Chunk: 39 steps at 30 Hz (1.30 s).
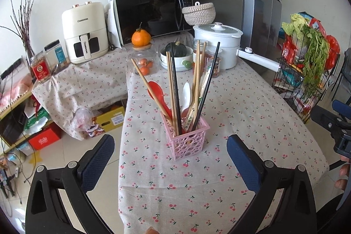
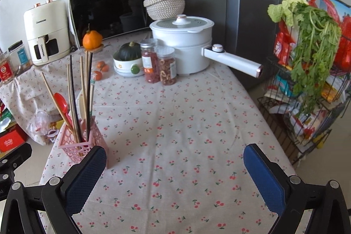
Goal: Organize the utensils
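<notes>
A pink perforated holder (image 1: 187,139) stands on the cherry-print tablecloth (image 1: 241,115). It holds several wooden chopsticks (image 1: 169,89), black chopsticks (image 1: 207,89), a red spoon (image 1: 156,91) and a white spoon (image 1: 187,93). My left gripper (image 1: 171,159) is open and empty, just in front of the holder. My right gripper (image 2: 175,168) is open and empty above bare cloth. The holder (image 2: 81,142) stands by its left finger (image 2: 87,177), with the red spoon (image 2: 62,105) and chopsticks (image 2: 73,98) sticking up.
At the table's far end are a white pot with a long handle (image 2: 186,47), two jars (image 2: 162,65), a bowl with a squash (image 2: 128,60), an orange (image 2: 92,38), a microwave (image 2: 109,10) and an air fryer (image 2: 47,32). A wire rack with greens (image 2: 307,80) stands right.
</notes>
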Each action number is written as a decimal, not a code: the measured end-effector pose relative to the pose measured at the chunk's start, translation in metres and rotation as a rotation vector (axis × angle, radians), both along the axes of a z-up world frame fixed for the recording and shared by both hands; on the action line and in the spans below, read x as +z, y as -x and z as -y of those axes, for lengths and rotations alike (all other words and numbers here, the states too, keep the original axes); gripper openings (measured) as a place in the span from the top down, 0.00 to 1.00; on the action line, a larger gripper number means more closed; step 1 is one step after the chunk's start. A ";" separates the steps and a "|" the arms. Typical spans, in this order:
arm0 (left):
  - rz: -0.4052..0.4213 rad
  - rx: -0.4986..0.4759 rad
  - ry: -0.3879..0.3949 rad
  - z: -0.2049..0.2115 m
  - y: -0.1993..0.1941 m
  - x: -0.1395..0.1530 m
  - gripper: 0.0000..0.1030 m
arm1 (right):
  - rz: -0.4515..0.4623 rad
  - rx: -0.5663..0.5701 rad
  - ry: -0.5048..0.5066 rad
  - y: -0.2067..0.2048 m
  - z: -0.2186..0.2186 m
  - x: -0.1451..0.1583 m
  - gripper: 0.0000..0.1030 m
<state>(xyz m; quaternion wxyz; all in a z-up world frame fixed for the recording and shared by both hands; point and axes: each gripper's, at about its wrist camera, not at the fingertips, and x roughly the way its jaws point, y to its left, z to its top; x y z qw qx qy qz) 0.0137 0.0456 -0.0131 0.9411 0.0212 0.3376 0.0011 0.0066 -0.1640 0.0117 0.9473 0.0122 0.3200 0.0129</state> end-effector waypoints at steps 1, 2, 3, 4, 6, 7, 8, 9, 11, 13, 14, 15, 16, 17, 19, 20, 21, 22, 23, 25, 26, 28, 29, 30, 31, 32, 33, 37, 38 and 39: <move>0.000 0.000 0.012 0.001 0.001 0.001 0.00 | 0.006 -0.010 0.006 0.001 0.001 0.001 0.00; 0.002 0.002 0.024 0.002 0.002 0.002 0.00 | 0.010 -0.019 0.014 0.003 0.001 0.001 0.00; 0.004 0.004 0.034 0.002 0.003 0.004 0.00 | 0.012 -0.028 0.024 0.004 0.001 0.002 0.00; 0.005 0.005 0.041 0.004 0.004 0.005 0.00 | 0.015 -0.036 0.035 0.005 0.001 0.003 0.00; 0.007 0.006 0.045 0.006 0.005 0.007 0.00 | 0.022 -0.043 0.057 0.006 -0.002 0.005 0.00; 0.009 0.007 0.046 0.007 0.006 0.007 0.00 | 0.026 -0.041 0.066 0.008 -0.004 0.005 0.00; 0.012 0.009 0.045 0.008 0.007 0.008 0.00 | 0.030 -0.038 0.072 0.009 -0.005 0.006 0.00; 0.012 0.012 0.043 0.009 0.007 0.008 0.00 | 0.032 -0.036 0.074 0.010 -0.007 0.006 0.00; 0.010 0.009 0.038 0.010 0.007 0.007 0.00 | 0.036 -0.032 0.070 0.011 -0.009 0.007 0.00; 0.004 0.006 0.032 0.012 0.008 0.007 0.00 | 0.042 -0.035 0.072 0.012 -0.011 0.008 0.00; 0.002 0.007 0.028 0.014 0.009 0.006 0.00 | 0.045 -0.038 0.076 0.012 -0.012 0.008 0.00; 0.002 0.006 0.026 0.014 0.009 0.006 0.00 | 0.047 -0.038 0.077 0.012 -0.012 0.008 0.00; 0.004 0.005 0.024 0.015 0.010 0.006 0.00 | 0.049 -0.036 0.076 0.012 -0.013 0.009 0.00; 0.006 0.006 0.023 0.015 0.011 0.006 0.00 | 0.049 -0.036 0.072 0.012 -0.013 0.009 0.00; 0.009 0.009 0.023 0.014 0.012 0.007 0.00 | 0.051 -0.033 0.066 0.013 -0.013 0.009 0.00; 0.011 0.011 0.024 0.014 0.013 0.007 0.00 | 0.052 -0.032 0.066 0.013 -0.013 0.009 0.00; 0.013 0.014 0.025 0.013 0.013 0.008 0.00 | 0.053 -0.032 0.067 0.014 -0.014 0.010 0.00; 0.013 0.016 0.027 0.012 0.013 0.008 0.00 | 0.054 -0.031 0.067 0.014 -0.014 0.010 0.00; 0.014 0.018 0.027 0.012 0.013 0.009 0.00 | 0.054 -0.029 0.067 0.014 -0.015 0.010 0.00; 0.018 0.023 0.027 0.010 0.013 0.010 0.00 | 0.053 -0.027 0.067 0.014 -0.015 0.010 0.00; 0.020 0.025 0.026 0.010 0.014 0.010 0.00 | 0.054 -0.028 0.068 0.014 -0.016 0.010 0.00; 0.019 0.024 0.027 0.009 0.013 0.011 0.00 | 0.053 -0.027 0.067 0.014 -0.016 0.009 0.00; 0.020 0.026 0.027 0.009 0.013 0.011 0.00 | 0.053 -0.026 0.064 0.014 -0.016 0.010 0.00; 0.020 0.027 0.028 0.009 0.013 0.011 0.00 | 0.051 -0.024 0.060 0.014 -0.016 0.009 0.00; 0.020 0.027 0.029 0.009 0.013 0.011 0.00 | 0.048 -0.021 0.058 0.014 -0.016 0.009 0.00; 0.021 0.028 0.029 0.009 0.014 0.011 0.00 | 0.046 -0.021 0.057 0.013 -0.016 0.008 0.00; 0.020 0.029 0.028 0.009 0.013 0.011 0.00 | 0.045 -0.021 0.058 0.013 -0.017 0.008 0.00; 0.020 0.033 0.029 0.009 0.014 0.012 0.00 | 0.046 -0.021 0.059 0.013 -0.016 0.008 0.00; 0.019 0.034 0.029 0.009 0.014 0.012 0.00 | 0.047 -0.021 0.059 0.013 -0.017 0.007 0.00; 0.018 0.034 0.029 0.009 0.014 0.012 0.00 | 0.048 -0.023 0.061 0.013 -0.017 0.007 0.00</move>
